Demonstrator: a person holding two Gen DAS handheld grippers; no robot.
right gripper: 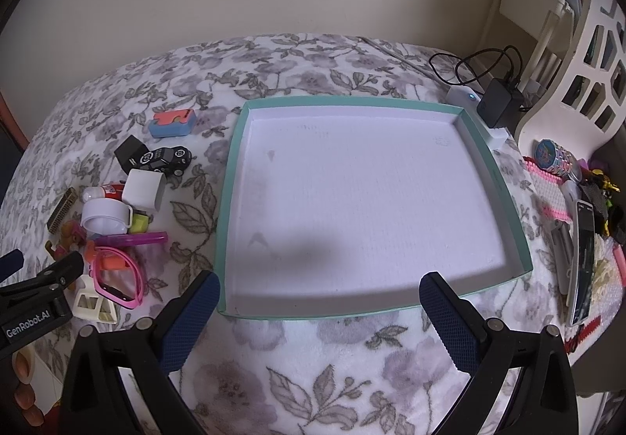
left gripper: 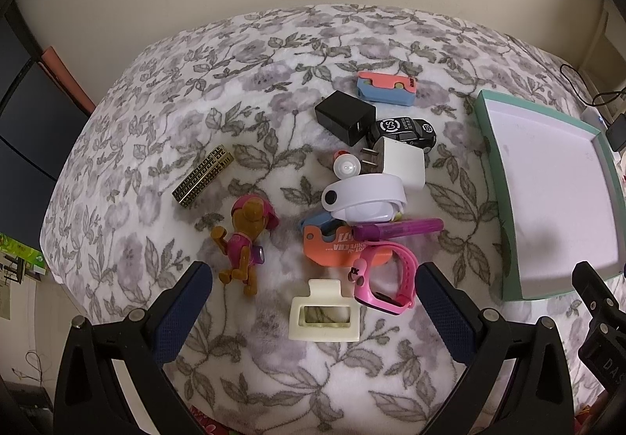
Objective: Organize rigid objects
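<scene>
We hold our left gripper (left gripper: 313,302) over a heap of little toys on the flowery blanket (left gripper: 274,43). Its fingers are wide apart and hold nothing. Our right gripper (right gripper: 319,311) waits at the near edge of the green tray (right gripper: 231,200), and its fingers are wide apart and hold nothing too.

Things could go wrong here, we think. The cream hair clip (left gripper: 324,311) lies right between our left fingers, at about 6 o'clock in the heap. But the pink watch (left gripper: 387,278) is just beside it at 3 o'clock, so we might pinch the strap as well. The blanket is soft, so a push down could sink the clip or tip it. The purple tube (left gripper: 397,229) lies on the orange cutter (left gripper: 336,249), and the white band (left gripper: 364,196) sits against the white plug (left gripper: 403,163). If we bump one, the others may roll.

The tray is at 3 o'clock from the heap. Nothing is in it; we see only its white floor and a dark shadow. The toy dog (left gripper: 246,239) and the gold bar (left gripper: 203,176) lie apart at 9 o'clock.
</scene>
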